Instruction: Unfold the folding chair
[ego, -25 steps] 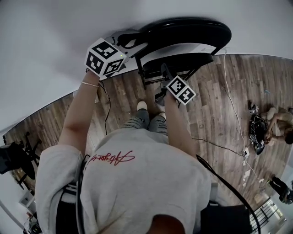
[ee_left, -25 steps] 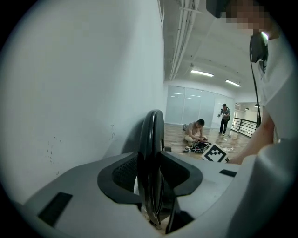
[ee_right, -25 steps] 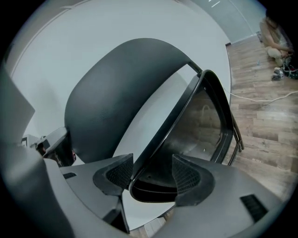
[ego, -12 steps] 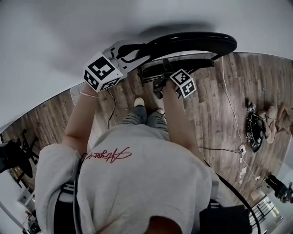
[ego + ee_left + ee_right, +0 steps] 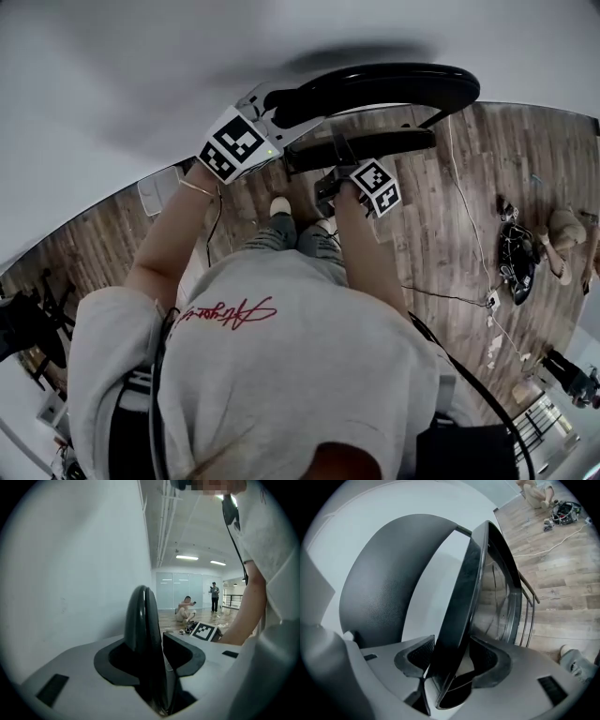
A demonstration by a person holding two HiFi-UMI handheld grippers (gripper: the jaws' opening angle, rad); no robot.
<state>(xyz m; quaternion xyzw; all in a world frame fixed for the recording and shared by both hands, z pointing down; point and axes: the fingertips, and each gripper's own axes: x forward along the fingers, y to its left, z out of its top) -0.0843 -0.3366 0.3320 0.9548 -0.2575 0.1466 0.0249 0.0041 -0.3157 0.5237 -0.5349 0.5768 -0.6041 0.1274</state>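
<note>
- Folding chair (image 5: pixel 394 80) stands right in front of the person, up against the white wall (image 5: pixel 112 75) on the wood floor (image 5: pixel 450 225). I'd say it's only partly opened, with seat and back close together.
- The left gripper (image 5: pixel 146 644) holds the rim of the backrest (image 5: pixel 140 616). Its jaws have just been easing wider, but the rim sits between the pads and looks pressed. My guess is it's there to keep the back steady.
- The right gripper (image 5: pixel 451 651) pinches the edge of the seat (image 5: pixel 464 597), fairly narrow, with a pad on each side. That makes sense, since the seat is the panel that has to swing away from the back.
- Two grips on two panels means you can pull them apart, and that's probably the step in hand.
- Containers: none that I can spot, just a dark heap of gear (image 5: pixel 517 267) on the floor well off to the side.
</note>
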